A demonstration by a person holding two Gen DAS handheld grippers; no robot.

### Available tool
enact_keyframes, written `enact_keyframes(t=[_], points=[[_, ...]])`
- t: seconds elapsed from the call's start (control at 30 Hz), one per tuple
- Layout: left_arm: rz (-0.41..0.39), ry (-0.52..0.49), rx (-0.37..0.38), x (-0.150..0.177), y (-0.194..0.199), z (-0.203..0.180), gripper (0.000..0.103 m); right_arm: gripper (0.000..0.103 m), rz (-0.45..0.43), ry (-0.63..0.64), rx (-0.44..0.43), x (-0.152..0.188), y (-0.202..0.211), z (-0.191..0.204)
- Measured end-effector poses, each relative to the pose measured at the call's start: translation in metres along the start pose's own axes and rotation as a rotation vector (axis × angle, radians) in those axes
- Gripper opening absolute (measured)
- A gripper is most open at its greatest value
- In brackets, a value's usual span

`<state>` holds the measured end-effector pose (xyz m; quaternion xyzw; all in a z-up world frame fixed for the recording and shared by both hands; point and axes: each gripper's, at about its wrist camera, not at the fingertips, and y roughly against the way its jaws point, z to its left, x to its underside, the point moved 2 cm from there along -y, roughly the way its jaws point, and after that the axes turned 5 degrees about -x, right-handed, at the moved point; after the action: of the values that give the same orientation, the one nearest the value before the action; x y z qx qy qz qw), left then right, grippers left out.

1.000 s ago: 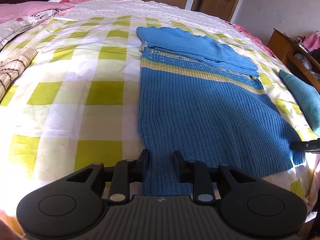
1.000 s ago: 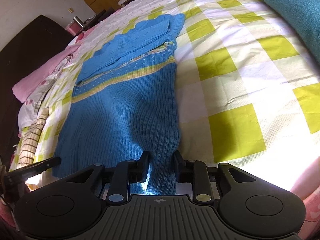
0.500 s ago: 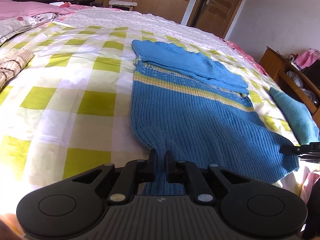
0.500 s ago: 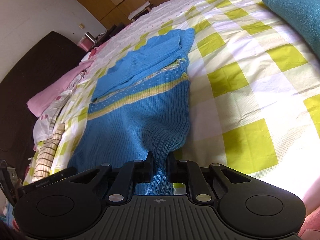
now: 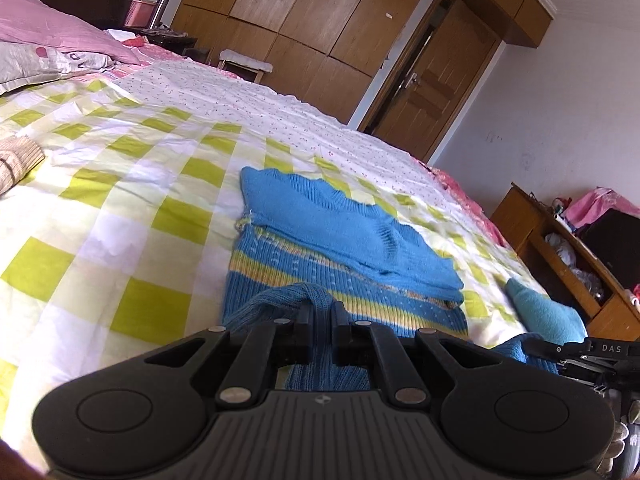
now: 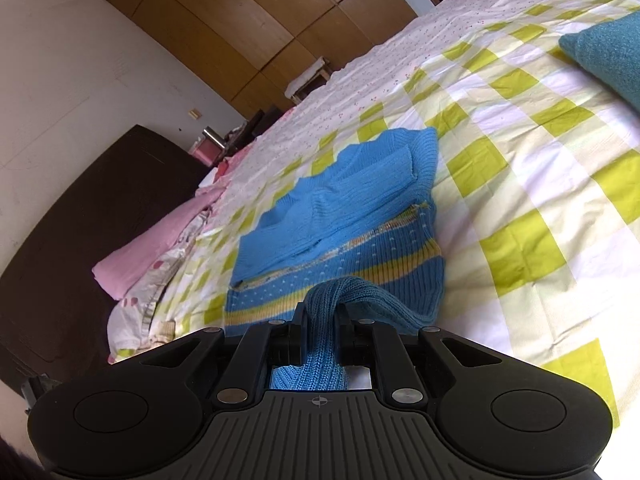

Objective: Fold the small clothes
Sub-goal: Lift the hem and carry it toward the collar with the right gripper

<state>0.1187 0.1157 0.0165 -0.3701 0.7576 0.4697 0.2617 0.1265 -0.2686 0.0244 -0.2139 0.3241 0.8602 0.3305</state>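
Note:
A blue knit sweater (image 5: 336,232) with a yellow stripe lies on the green-checked bed (image 5: 120,200), its sleeves folded across the chest. My left gripper (image 5: 320,312) is shut on the sweater's bottom hem at its left corner and holds it lifted off the bed. My right gripper (image 6: 320,312) is shut on the hem at the right corner of the sweater (image 6: 340,208), also lifted. The lower body of the sweater hangs bunched between the two grippers. The right gripper also shows at the right edge of the left wrist view (image 5: 580,350).
A teal folded cloth (image 5: 544,312) lies on the bed to the right of the sweater, also in the right wrist view (image 6: 608,52). A striped beige cloth (image 5: 16,160) lies at the left. Pink pillows (image 5: 60,40), a wooden shelf (image 5: 560,264) and a wardrobe (image 5: 320,20) stand around the bed.
Both grippers closed on the sweater's bottom hem and lifted it up and forward toward the chest. The lower part of the sweater has come off the bed.

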Motion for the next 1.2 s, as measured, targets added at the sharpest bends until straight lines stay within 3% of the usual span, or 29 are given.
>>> enact_keyframes(t=[0.57,0.83,1.0,1.1,1.2], points=[[-0.094,0.088,0.049,-0.050,-0.051,0.003,0.014,0.013,-0.075,-0.032,-0.026,-0.053,-0.052,-0.012],[-0.114,0.094,0.088,-0.068,-0.080,-0.002,0.007,0.013,-0.104,-0.037,-0.035,-0.078,-0.073,-0.019],[-0.090,0.014,0.094,-0.069,-0.084,-0.005,0.007,0.013,-0.092,-0.044,-0.036,-0.081,-0.082,-0.024],[-0.065,-0.147,0.050,-0.060,-0.081,-0.014,0.009,0.013,-0.070,-0.047,-0.026,-0.075,-0.085,-0.029],[0.021,-0.238,0.053,-0.053,-0.091,-0.020,0.015,0.013,-0.055,-0.059,-0.011,-0.072,-0.088,-0.034]])
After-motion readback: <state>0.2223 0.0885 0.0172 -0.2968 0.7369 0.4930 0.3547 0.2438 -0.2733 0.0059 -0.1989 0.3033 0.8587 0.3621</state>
